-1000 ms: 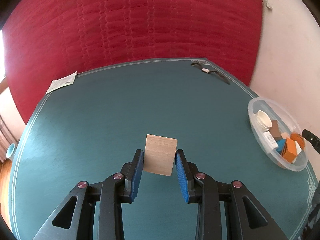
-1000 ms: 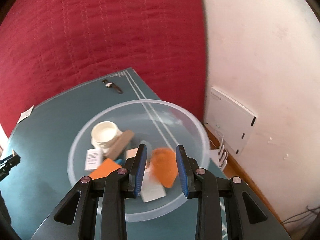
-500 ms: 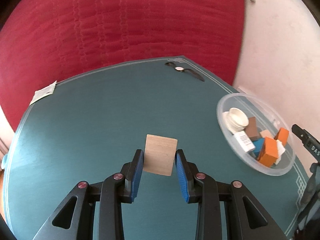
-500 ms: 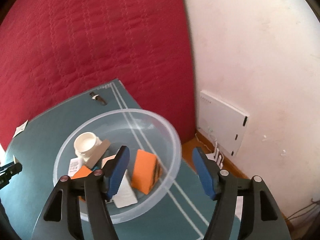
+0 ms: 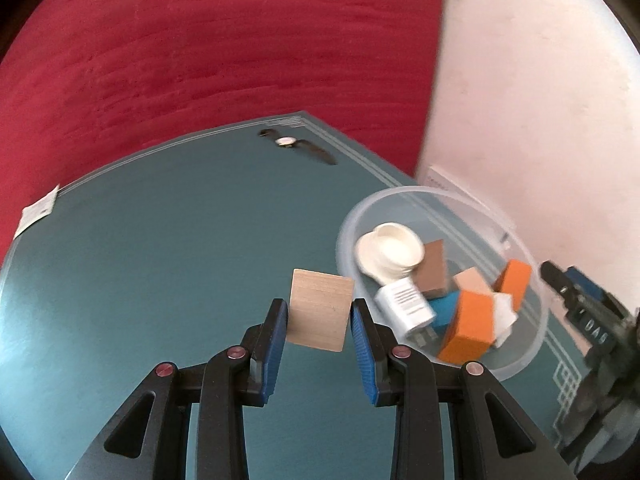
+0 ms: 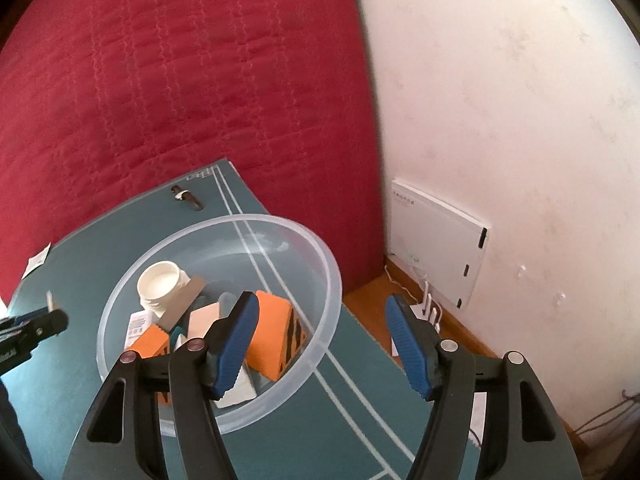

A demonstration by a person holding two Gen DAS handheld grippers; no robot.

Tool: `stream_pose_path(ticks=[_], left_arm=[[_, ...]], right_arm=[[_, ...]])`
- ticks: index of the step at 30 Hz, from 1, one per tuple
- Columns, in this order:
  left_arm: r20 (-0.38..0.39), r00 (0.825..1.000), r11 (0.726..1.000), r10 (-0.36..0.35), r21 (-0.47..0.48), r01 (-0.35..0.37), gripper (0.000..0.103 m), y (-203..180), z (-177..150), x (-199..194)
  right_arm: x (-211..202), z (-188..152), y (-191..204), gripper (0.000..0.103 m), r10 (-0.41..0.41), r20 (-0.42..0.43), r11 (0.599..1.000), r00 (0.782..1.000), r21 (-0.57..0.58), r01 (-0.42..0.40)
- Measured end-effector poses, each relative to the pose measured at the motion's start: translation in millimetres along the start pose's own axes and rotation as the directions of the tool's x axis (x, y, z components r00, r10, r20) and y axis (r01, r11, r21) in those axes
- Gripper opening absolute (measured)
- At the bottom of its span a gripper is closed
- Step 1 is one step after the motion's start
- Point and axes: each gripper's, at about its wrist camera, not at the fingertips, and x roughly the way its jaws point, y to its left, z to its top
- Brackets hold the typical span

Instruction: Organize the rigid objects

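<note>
My left gripper is shut on a pale wooden block and holds it above the teal table, just left of a clear plastic bowl. The bowl holds a white jar, a brown block, orange blocks, a blue block and a white adapter. In the right wrist view my right gripper is open and empty over the bowl's right rim, with an orange block beside its left finger. The left gripper shows at the left edge there.
A wristwatch lies near the table's far edge. A paper packet lies at the far left corner. A red quilted bedspread rises behind the table. A white wall with a white box stands to the right, over a wooden floor.
My left gripper carried the wooden block rightwards, close to the bowl. My right gripper opened, dropped an orange block into the bowl and drew back to the right.
</note>
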Motion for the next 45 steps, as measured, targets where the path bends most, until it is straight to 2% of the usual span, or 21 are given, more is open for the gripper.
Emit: stream_pose_path(ticks=[9,19,21,22,23,27,28,29,35,40,45], left_arm=[[0.015,0.998,0.995,-0.058,0.086,0.056,0.034,-40,16,17],[-0.01,0.991,0.983,-0.137,0.124,0.137,0.035,-64,25,35],[-0.023,0.988,0.982,-0.155,0.11,0.156,0.043,-63,26,39],[-0.025,0.988,0.983,-0.153,0.096,0.155,0.061,-63,26,41],[-0.018,0.989,0.985,-0.148,0.086,0.149,0.076,-61,26,40],[-0.01,0.992,0.99,-0.126,0.064,0.127,0.079,-55,22,37],[-0.009,0.993,0.992,-0.118,0.055,0.118,0.083,-53,21,35],[-0.007,0.994,0.993,-0.11,0.047,0.11,0.088,-51,19,33],[0.021,0.999,1.0,-0.028,0.014,0.028,0.102,-40,9,23],[0.064,0.997,0.998,0.053,0.03,-0.055,0.102,-42,0,8],[0.086,0.991,0.994,0.098,0.046,-0.103,0.102,-48,-6,-5]], right_arm=[[-2,-2,4,0.067,0.035,-0.003,0.999,0.999,-0.002,-0.035],[-6,-2,5,0.067,0.058,0.005,0.998,0.998,0.01,-0.058],[-8,-2,5,0.067,0.063,0.007,0.998,0.998,0.011,-0.063],[-9,-2,5,0.067,0.066,0.008,0.998,0.998,0.01,-0.066],[-9,-2,6,0.067,0.069,0.009,0.998,0.998,0.009,-0.069],[-12,-3,6,0.067,0.081,0.012,0.997,0.997,0.006,-0.081],[-13,-3,6,0.069,0.082,0.012,0.997,0.997,0.006,-0.082],[-13,-3,6,0.071,0.084,0.012,0.996,0.996,0.008,-0.084],[-15,-3,4,0.085,0.089,0.009,0.996,0.996,0.023,-0.089],[-19,-5,6,0.09,0.102,0.009,0.995,0.995,0.017,-0.102],[-23,-10,14,0.095,0.124,-0.016,0.992,0.992,-0.012,-0.124]])
